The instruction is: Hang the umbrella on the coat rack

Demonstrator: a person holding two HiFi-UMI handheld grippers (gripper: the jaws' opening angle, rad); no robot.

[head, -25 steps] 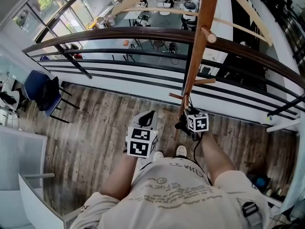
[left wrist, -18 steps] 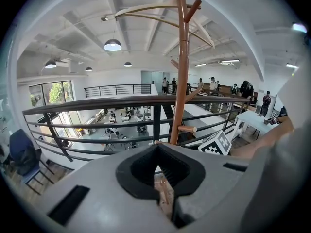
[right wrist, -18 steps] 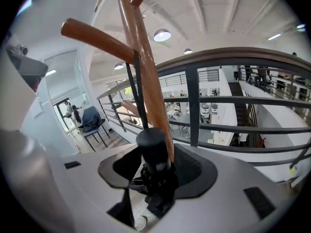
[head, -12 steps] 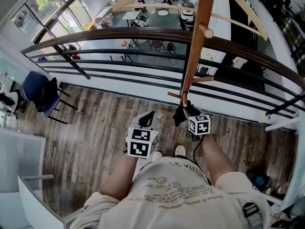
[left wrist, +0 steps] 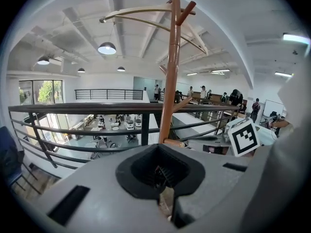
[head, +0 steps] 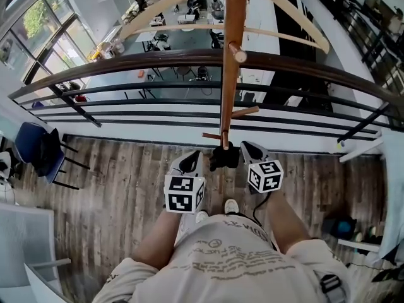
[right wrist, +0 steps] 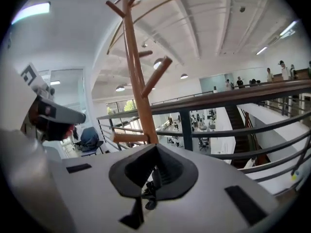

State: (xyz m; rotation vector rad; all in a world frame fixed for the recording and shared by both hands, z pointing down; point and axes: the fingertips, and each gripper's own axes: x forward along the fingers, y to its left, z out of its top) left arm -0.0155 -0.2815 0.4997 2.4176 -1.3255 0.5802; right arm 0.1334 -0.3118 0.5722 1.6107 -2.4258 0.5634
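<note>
The brown wooden coat rack (head: 229, 62) stands straight ahead by the railing, with short pegs (head: 246, 112) low on its pole. A black umbrella bundle (head: 224, 157) hangs at the pole's foot, between my two grippers. My right gripper (head: 247, 149) is just right of it. Its jaws have just been closing and now stand shut (right wrist: 153, 176), with a thin black strap (right wrist: 147, 194) showing in the slit. My left gripper (head: 191, 163) is left of the bundle and apart from it. Its jaws (left wrist: 163, 178) are shut with nothing in them. The pole (left wrist: 169, 76) rises just beyond them.
A dark curved railing (head: 158, 49) with horizontal bars runs across behind the rack, with a lower floor of desks beyond it. A blue chair (head: 36, 149) stands at the left on the plank floor (head: 113, 188). My shoes (head: 231, 206) are just behind the grippers.
My right gripper has risen and moved left, carrying the black bundle up to the pole's lowest pegs. The left gripper has shifted slightly forward.
</note>
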